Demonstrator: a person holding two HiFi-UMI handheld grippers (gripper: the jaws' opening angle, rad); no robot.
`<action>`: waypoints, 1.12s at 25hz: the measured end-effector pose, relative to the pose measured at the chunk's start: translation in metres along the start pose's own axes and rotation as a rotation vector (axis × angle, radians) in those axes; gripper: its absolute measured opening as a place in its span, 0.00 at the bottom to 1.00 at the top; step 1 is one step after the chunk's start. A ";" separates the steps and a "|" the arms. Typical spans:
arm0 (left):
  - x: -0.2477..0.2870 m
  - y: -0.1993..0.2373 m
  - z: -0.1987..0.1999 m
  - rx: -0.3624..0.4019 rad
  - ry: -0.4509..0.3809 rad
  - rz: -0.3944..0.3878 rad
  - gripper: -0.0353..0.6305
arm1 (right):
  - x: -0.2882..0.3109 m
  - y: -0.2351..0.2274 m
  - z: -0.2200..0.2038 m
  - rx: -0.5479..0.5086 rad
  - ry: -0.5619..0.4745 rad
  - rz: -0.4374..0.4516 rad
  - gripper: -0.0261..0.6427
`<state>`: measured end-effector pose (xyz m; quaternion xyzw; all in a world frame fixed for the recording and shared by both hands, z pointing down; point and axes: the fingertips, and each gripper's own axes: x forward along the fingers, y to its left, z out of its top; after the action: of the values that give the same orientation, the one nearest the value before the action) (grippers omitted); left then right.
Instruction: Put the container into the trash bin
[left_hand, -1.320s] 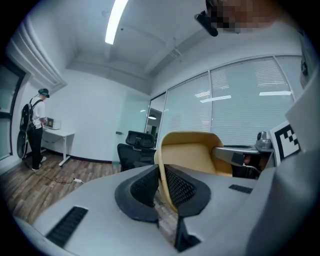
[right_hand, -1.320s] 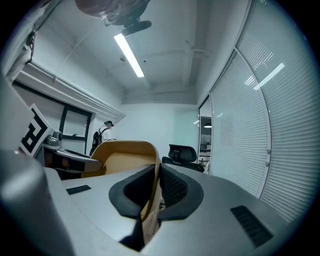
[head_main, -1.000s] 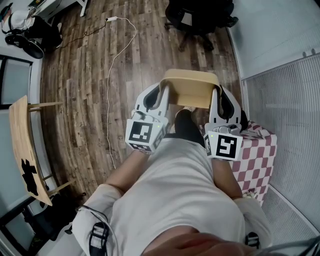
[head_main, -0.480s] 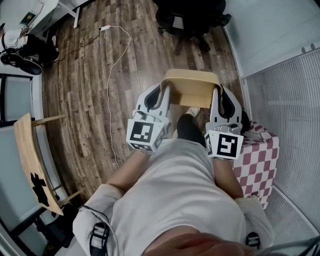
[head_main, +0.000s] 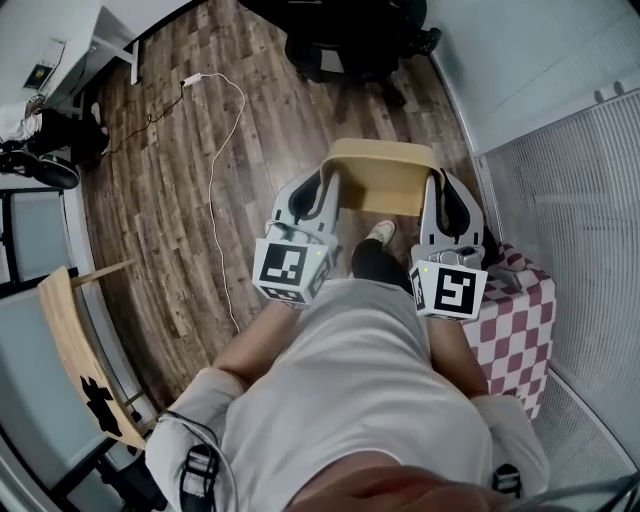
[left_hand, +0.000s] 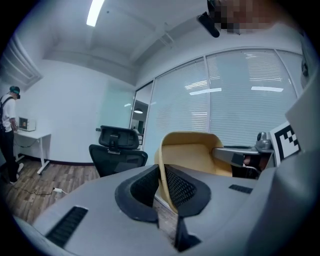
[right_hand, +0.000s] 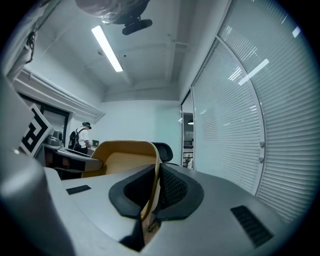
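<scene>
Container (head_main: 380, 178), a tan tub, hangs level before the person's torso. The left gripper (head_main: 325, 185) pinches its left wall and the right gripper (head_main: 436, 190) pinches its right wall. Under it lies the wood floor (head_main: 150, 230); farther off stands a black office chair (head_main: 350, 45).

Floor: brown wood planks (head_main: 160, 220), bounded on the right by a pale wall and a blind-covered partition.
Cable: a thin white cable (head_main: 211, 200) trails across the planks from a small white plug near the far left corner.
Office chair: a black office chair (head_main: 345, 45) stands at the far edge.
Checked box: a red-and-white checked box (head_main: 520, 325) sits against the right edge.
Wooden table: a small wooden table (head_main: 75, 350) stands along the left edge.
Desk leg: a white desk leg (head_main: 118, 55) rests in the far left corner.
</scene>
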<state>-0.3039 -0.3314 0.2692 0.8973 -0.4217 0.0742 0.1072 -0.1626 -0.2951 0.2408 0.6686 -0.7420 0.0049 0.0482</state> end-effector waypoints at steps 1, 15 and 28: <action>0.011 -0.002 0.000 -0.001 0.008 -0.008 0.13 | 0.005 -0.008 -0.001 0.002 0.003 -0.009 0.11; 0.105 -0.027 0.015 0.015 0.031 -0.116 0.13 | 0.038 -0.087 -0.005 0.014 0.024 -0.120 0.11; 0.153 -0.117 0.012 0.063 0.080 -0.422 0.13 | -0.029 -0.156 -0.014 0.029 0.057 -0.434 0.11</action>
<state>-0.1159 -0.3751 0.2770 0.9649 -0.2174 0.0990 0.1090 -0.0035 -0.2817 0.2432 0.8129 -0.5789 0.0241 0.0595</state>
